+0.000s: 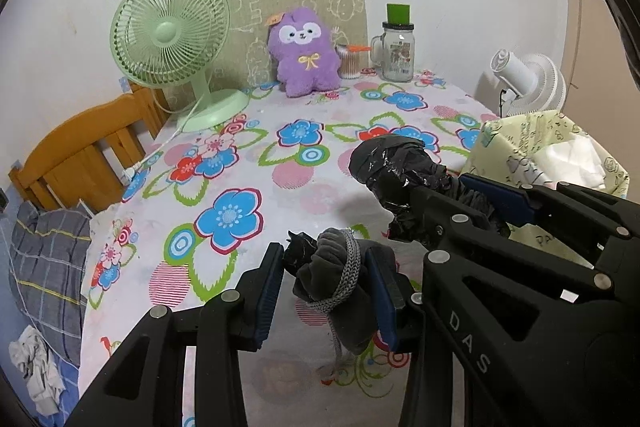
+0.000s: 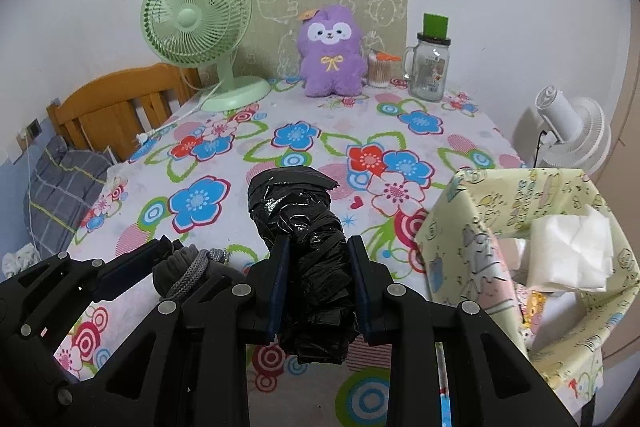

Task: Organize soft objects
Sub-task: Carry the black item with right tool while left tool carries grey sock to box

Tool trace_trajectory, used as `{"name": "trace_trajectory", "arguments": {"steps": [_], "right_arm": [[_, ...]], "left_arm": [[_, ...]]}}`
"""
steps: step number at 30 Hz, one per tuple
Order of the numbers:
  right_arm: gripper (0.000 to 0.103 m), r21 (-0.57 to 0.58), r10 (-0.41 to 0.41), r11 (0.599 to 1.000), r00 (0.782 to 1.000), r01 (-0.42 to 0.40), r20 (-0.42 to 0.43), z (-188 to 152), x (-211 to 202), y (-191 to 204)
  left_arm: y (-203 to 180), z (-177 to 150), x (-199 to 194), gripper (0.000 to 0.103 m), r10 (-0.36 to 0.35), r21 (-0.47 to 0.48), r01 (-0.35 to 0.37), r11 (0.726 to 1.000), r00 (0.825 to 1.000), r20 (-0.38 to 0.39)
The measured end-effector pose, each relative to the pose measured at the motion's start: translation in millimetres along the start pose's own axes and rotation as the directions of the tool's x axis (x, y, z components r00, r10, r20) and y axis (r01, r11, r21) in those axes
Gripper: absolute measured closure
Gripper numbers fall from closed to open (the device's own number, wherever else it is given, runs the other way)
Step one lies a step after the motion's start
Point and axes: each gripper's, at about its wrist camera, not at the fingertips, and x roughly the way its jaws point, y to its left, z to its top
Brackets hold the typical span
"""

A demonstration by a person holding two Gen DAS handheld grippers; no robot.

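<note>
My left gripper (image 1: 324,259) is shut on a grey cloth bundle (image 1: 336,283) tied with a grey cord, held above the floral table (image 1: 240,187). My right gripper (image 2: 318,247) is shut on a crumpled black plastic bag roll (image 2: 300,223), held just right of the left gripper; the roll also shows in the left wrist view (image 1: 396,167). The left gripper and its grey bundle (image 2: 188,267) show at lower left of the right wrist view. A purple plush toy (image 1: 302,53) sits upright at the table's back edge against a cardboard panel.
A yellow patterned box (image 2: 500,227) holding white tissue (image 2: 568,251) stands at the table's right edge. A green fan (image 1: 176,35) stands back left, a glass jar (image 1: 396,51) and cotton-swab pot (image 1: 348,61) back right. A white fan (image 1: 528,79) and a wooden chair (image 1: 80,155) flank the table.
</note>
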Motion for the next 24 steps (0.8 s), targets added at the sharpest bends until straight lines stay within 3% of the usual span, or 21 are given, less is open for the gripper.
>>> {"name": "trace_trajectory", "arguments": {"steps": [24], "right_arm": [[0.071, 0.013, -0.006, 1.0, 0.997, 0.005, 0.073, 16, -56, -14]], "left_arm": [[-21, 23, -45, 0.06, 0.002, 0.01, -0.003, 1.0, 0.997, 0.071]]}}
